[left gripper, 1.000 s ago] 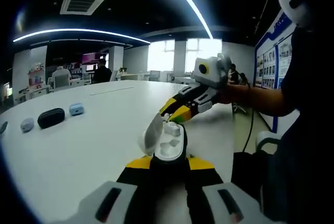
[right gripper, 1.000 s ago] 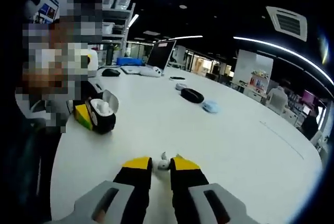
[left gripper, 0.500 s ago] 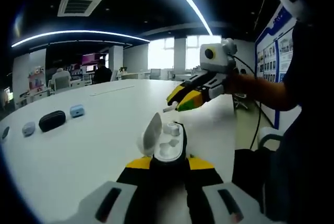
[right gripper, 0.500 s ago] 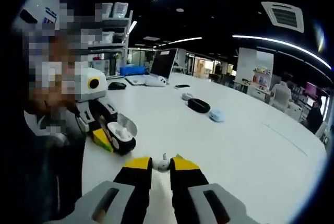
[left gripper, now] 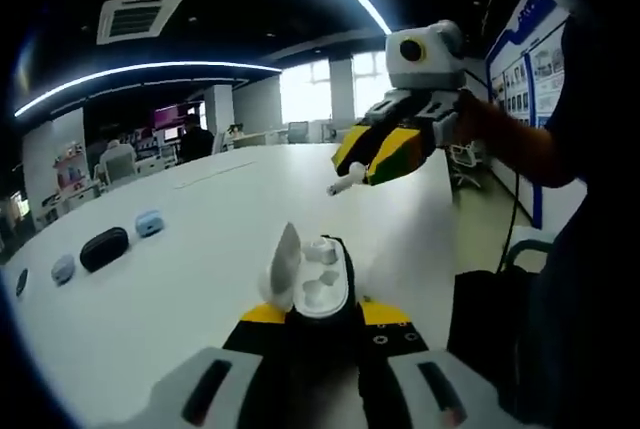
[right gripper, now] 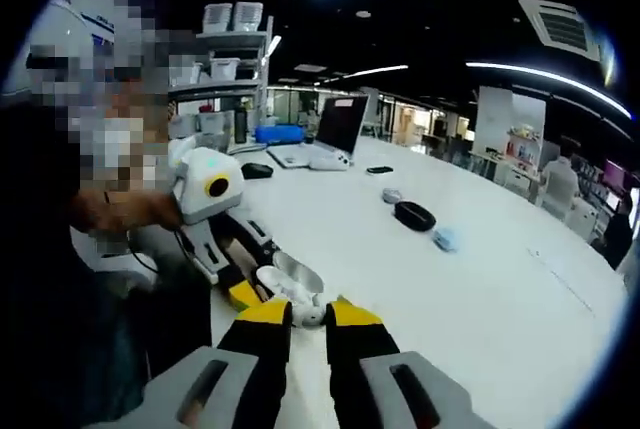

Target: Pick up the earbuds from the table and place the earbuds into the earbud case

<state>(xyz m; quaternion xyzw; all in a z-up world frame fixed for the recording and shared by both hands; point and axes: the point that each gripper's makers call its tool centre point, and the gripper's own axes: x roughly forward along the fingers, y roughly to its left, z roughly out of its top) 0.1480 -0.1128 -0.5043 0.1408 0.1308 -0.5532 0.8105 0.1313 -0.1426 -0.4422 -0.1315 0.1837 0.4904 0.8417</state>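
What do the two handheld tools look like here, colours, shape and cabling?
Both match: the left tool and right tool have light grey bodies and black jaws with yellow patches near the tips. The right one also shows green, and a dark cable hangs behind it.

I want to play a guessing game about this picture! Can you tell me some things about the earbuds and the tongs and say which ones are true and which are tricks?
1. The earbud case is open. True.
2. The right tongs are empty. False: they pinch a white earbud.
3. The left tongs hold the case. True.
4. The case already has both earbuds inside. False: one is in, one slot is empty.
5. A laptop sits on the white table. True.
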